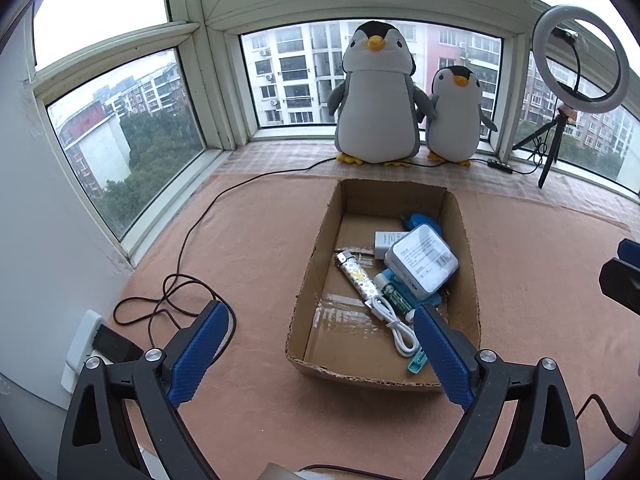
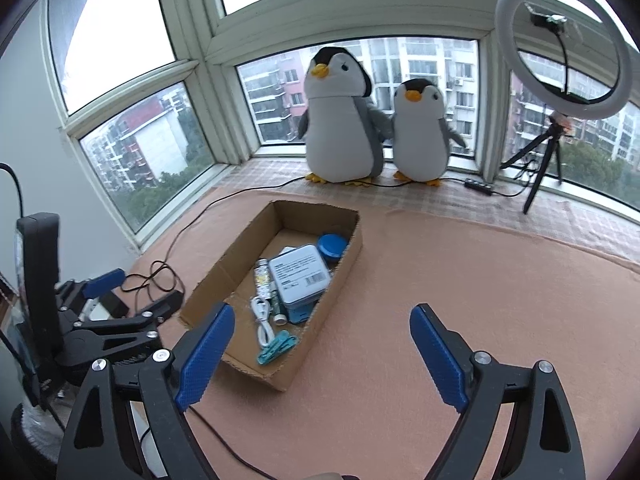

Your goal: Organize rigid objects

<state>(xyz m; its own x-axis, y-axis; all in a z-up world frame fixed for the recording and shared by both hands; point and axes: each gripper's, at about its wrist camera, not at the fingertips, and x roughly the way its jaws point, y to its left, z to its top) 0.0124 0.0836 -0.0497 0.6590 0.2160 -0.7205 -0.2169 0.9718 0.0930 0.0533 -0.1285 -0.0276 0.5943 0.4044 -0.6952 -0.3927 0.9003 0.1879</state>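
Note:
An open cardboard box (image 1: 312, 256) (image 2: 224, 276) lies on the pink mat. In it are a white square tin (image 1: 422, 266) (image 2: 299, 278), a blue round lid (image 1: 424, 222) (image 2: 332, 246), a patterned lighter (image 1: 358, 280) (image 2: 263, 278), a coiled white cable (image 1: 394, 326) (image 2: 262, 322), a green tube (image 1: 394, 298) and teal clips (image 2: 278, 346) (image 1: 416, 362). My left gripper (image 1: 320, 356) is open and empty, just in front of the box. My right gripper (image 2: 320, 356) is open and empty, to the right of the box's near end.
Two plush penguins (image 1: 376, 96) (image 2: 344, 120) stand on the windowsill behind the box. A ring light on a tripod (image 1: 580, 60) (image 2: 560, 52) stands at the right. A dark cable (image 1: 176, 300) loops on the mat left of the box, by a wall socket (image 1: 96, 344).

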